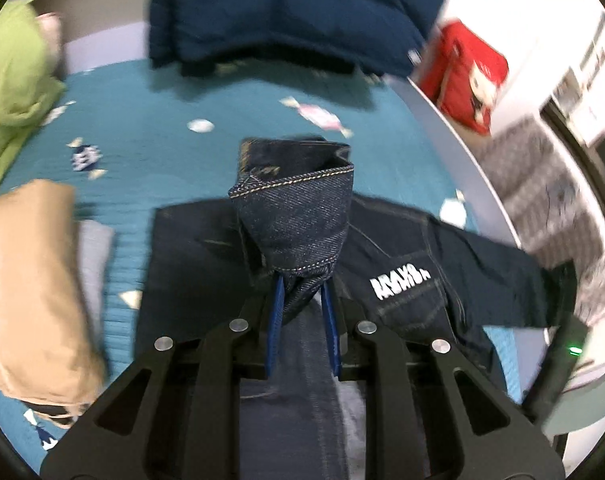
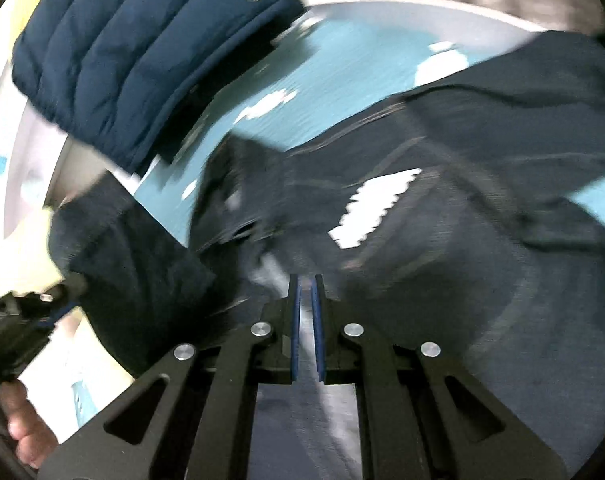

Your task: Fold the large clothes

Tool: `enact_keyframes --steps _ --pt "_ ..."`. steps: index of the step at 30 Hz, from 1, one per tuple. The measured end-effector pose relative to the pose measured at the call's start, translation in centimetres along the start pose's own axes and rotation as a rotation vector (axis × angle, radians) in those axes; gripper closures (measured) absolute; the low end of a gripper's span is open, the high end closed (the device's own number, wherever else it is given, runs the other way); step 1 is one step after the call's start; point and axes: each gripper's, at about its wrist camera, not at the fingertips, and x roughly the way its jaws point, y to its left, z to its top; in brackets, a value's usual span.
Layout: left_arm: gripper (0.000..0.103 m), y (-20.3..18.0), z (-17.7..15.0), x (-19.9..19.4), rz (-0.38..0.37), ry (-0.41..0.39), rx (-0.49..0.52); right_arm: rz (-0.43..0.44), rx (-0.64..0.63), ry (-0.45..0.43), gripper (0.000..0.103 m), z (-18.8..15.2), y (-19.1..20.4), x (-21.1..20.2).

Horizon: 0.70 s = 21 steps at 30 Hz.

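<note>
A dark denim jacket (image 1: 406,248) with a white logo (image 1: 400,278) lies on the teal bed cover (image 1: 150,136). My left gripper (image 1: 302,280) is shut on a denim sleeve cuff (image 1: 298,208) and holds it up above the jacket body. In the blurred right wrist view my right gripper (image 2: 305,280) is shut with nothing between its blue pads, just above the jacket (image 2: 442,240) near its white logo (image 2: 376,208). The left gripper (image 2: 18,320) shows at the left edge of that view with denim hanging from it.
A navy puffer jacket (image 1: 286,8) lies at the far end of the bed, also in the right wrist view (image 2: 142,52). A tan folded garment (image 1: 34,280) and a green one (image 1: 14,72) lie at left. A red box (image 1: 466,72) stands beyond the bed's white rim (image 1: 458,152).
</note>
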Motion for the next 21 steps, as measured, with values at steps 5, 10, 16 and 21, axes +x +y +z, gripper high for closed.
enact_keyframes --steps 5,10,16,21 --pt "0.084 -5.1 -1.6 5.3 0.041 0.062 0.093 -0.063 0.087 -0.061 0.097 0.1 -4.8 -3.1" --pt "0.083 -9.0 -4.7 10.9 0.125 0.137 0.23 -0.11 0.154 -0.059 0.094 -0.1 -7.6 -3.4" --pt "0.035 -11.0 -7.4 12.0 0.02 0.231 0.33 -0.182 0.19 -0.04 0.041 0.4 -8.8 -3.6" --pt "0.025 -9.2 -6.7 8.1 -0.07 0.168 0.314 -0.163 0.155 -0.085 0.021 1.1 -7.4 -3.7"
